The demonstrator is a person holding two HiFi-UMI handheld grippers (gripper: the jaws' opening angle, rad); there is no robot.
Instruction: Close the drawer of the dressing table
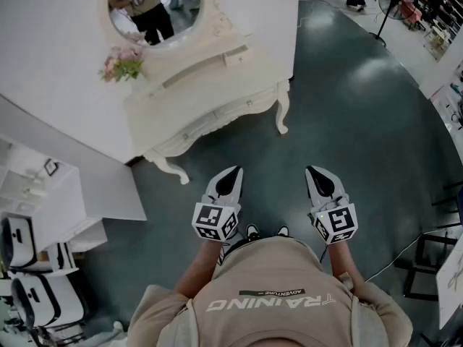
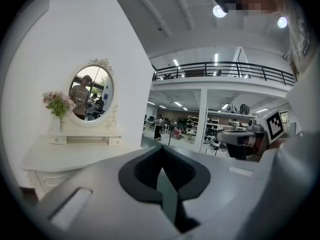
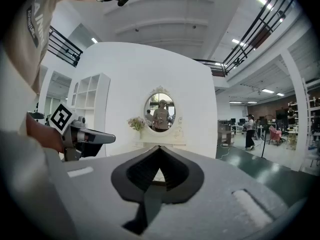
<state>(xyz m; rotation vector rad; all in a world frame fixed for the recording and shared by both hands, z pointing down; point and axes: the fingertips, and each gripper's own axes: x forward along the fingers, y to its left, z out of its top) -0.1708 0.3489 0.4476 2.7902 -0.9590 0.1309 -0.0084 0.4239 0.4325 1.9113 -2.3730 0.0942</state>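
The cream dressing table (image 1: 210, 96) stands against the white wall, about a step ahead and to my left. It carries an oval mirror (image 1: 154, 6) and pink flowers (image 1: 123, 63). Its front drawers (image 1: 194, 130) look flush from here, and I cannot tell if one stands ajar. My left gripper (image 1: 231, 173) and right gripper (image 1: 315, 172) are held side by side at waist height, well short of the table, both shut and empty. In the left gripper view the table (image 2: 70, 156) lies left of the shut left gripper (image 2: 161, 156). In the right gripper view the mirror (image 3: 160, 112) sits straight beyond the shut right gripper (image 3: 159, 151).
A white shelf unit (image 1: 51, 201) stands at the left, with white cases (image 1: 32, 280) below it. Dark metal frames (image 1: 438, 251) and a thin cable (image 1: 401, 255) lie at the right. Dark green floor (image 1: 347, 100) stretches between me and the table. People stand far off in the hall (image 3: 249, 130).
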